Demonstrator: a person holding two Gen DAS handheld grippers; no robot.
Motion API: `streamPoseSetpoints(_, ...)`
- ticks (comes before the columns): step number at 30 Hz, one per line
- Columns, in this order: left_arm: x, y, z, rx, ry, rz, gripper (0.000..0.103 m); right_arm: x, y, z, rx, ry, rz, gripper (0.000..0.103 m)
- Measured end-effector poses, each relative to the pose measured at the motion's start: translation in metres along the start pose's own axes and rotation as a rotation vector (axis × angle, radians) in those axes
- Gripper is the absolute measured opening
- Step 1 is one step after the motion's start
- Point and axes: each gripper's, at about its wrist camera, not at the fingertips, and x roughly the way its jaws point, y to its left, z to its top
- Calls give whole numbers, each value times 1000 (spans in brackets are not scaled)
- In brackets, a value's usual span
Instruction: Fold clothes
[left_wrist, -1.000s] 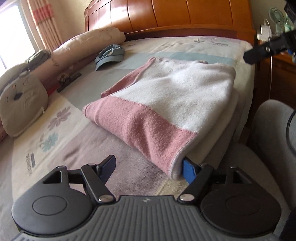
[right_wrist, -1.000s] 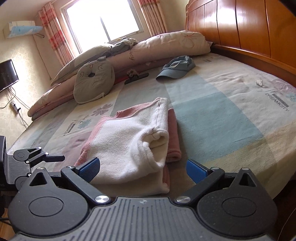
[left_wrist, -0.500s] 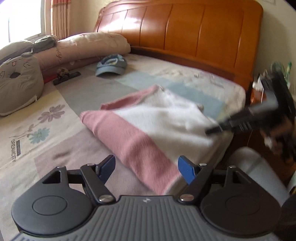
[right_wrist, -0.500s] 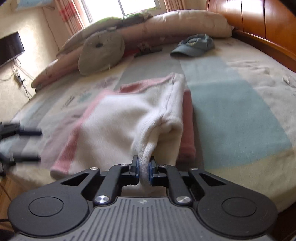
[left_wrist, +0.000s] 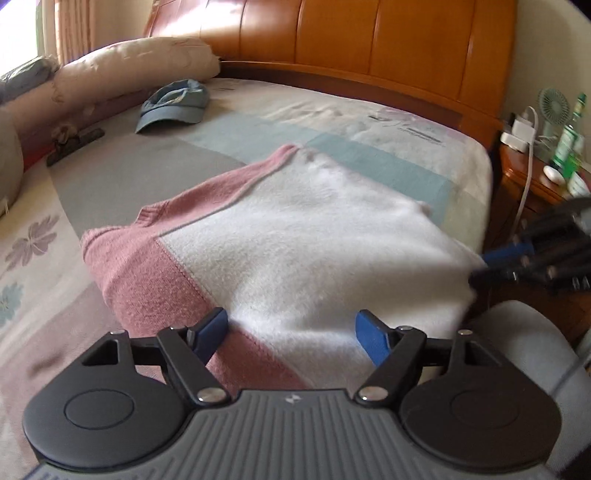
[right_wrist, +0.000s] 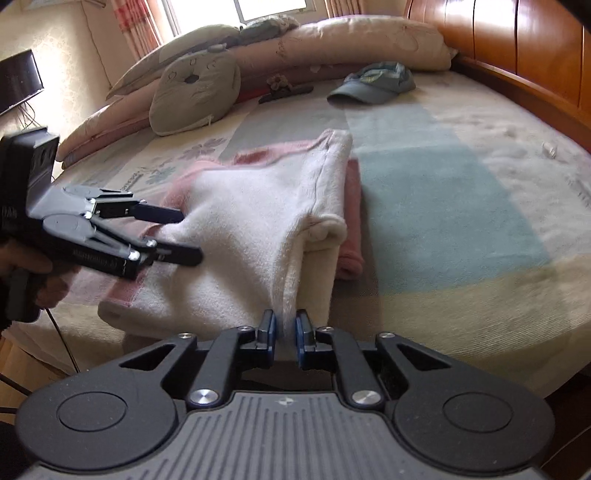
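A folded pink and white sweater (left_wrist: 314, 240) lies near the bed's edge. My left gripper (left_wrist: 291, 325) stands open at its near edge, its blue pads astride the pink band and the white part. In the right wrist view the left gripper (right_wrist: 184, 234) reaches in from the left, one finger above and one below a white fold, not pressing. My right gripper (right_wrist: 285, 328) pinches a pulled-up ridge of the sweater (right_wrist: 258, 229) at its white corner; its jaws are opening slightly, the cloth still between the pads. From the left wrist the right gripper (left_wrist: 480, 266) shows blurred at the sweater's right corner.
A blue cap (left_wrist: 173, 105) lies further up the patterned bedspread (right_wrist: 443, 206). Pillows (right_wrist: 332, 40) and a cat cushion (right_wrist: 195, 96) line the far side, beside the wooden headboard (left_wrist: 369, 40). A nightstand (left_wrist: 532, 173) with fan, bottle and charger stands right. A grey seat (left_wrist: 524, 332) is by the bed's edge.
My right gripper went from wide open to shut on the sweater's white corner and pulled it up a little. My left gripper slid along the near edge over the sweater, staying open.
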Motion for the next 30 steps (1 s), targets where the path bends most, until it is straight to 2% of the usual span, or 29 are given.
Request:
streamPoseSetpoints(1,-7,2,2,-8,-12,-10,76,-5,1,4,-13,-10,-11,23)
streamPoseSetpoints(4,-21,16,13,-58,-90,-52,77,-10,4,27,-56,-64,-9,24)
streamPoseSetpoints(6,-15,24,21,-82,-114,-62,77,-6,9,46,-94,-97,-5,26)
streamPoseSetpoints(8,0,30,24,-108,-91,-87,77,11,14,62,-131,-104,-1,28)
streamPoseSetpoints(10,19,35,19,-136,-29,-81,77,35,15,71,-153,-84,1,30)
streamPoseSetpoints(13,20,42,3,-156,-43,-90,78,71,5,67,-161,-16,-79,29)
streamPoseSetpoints(19,2,47,7,-206,-51,-81,77,75,-21,59,-62,-30,-64,35)
streamPoseSetpoints(22,-5,47,12,-216,-115,-94,80,73,-11,67,-86,-26,-74,37)
streamPoseSetpoints(24,6,53,11,-261,-78,-88,81,71,-7,80,-92,-50,-63,38)
streamPoseSetpoints(26,23,61,6,-320,-29,-65,80,72,-3,92,-100,-68,-58,46)
streamPoseSetpoints(27,22,61,6,-329,-39,-73,82,78,-3,97,-110,-64,-65,50)
streamPoseSetpoints(30,23,59,5,-326,-46,-72,84,99,-3,112,-134,-50,-88,50)
